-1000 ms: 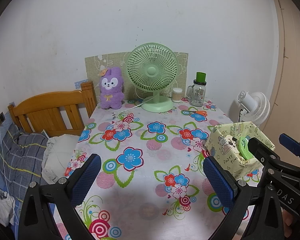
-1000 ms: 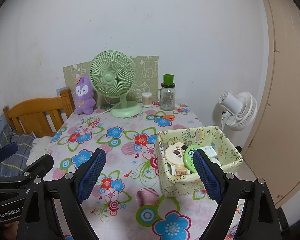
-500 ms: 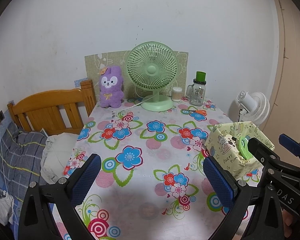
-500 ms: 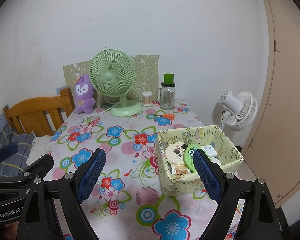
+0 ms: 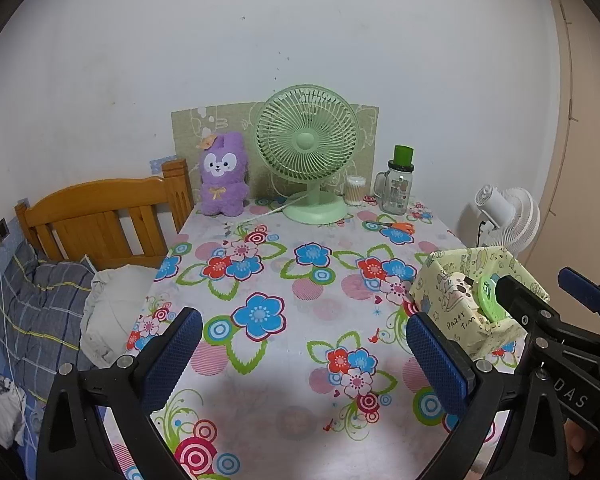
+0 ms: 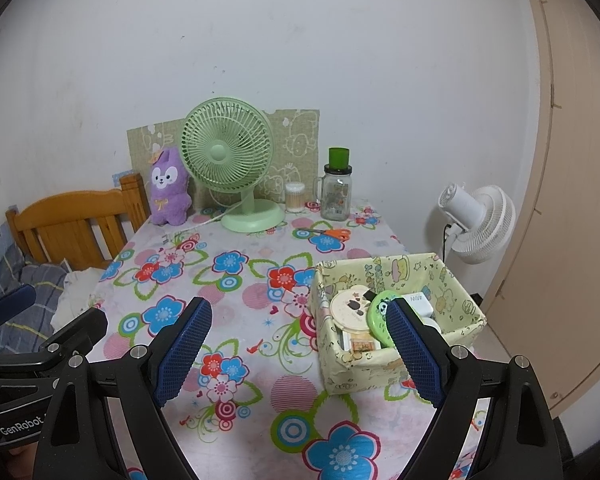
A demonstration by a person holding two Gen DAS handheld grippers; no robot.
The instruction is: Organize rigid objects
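Both grippers spread wide, nothing held: left gripper (image 5: 302,354), right gripper (image 6: 300,350), hovering over floral table (image 6: 236,280). Rigid items (round compact (image 6: 349,307), green disc (image 6: 380,316), white charger (image 6: 419,303)) inside yellow fabric box (image 6: 452,288) at table's right edge. Scissors (image 6: 332,233) near jar (image 6: 336,196) at back.

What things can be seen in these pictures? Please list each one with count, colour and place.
table: 1, flowered cloth, centre
desk fan: 1, green, table back
plush toy: 1, purple, left of desk fan
jar: 1, clear, green top, table back
cotton swab tub: 1, clear, beside jar
scissors: 1, orange handles, near jar
storage box: 1, pale yellow, table right, holding small items
floor fan: 1, white, right of table
bed headboard: 1, wooden, left
left tongs: 1, black and blue, open
right tongs: 1, black and blue, open
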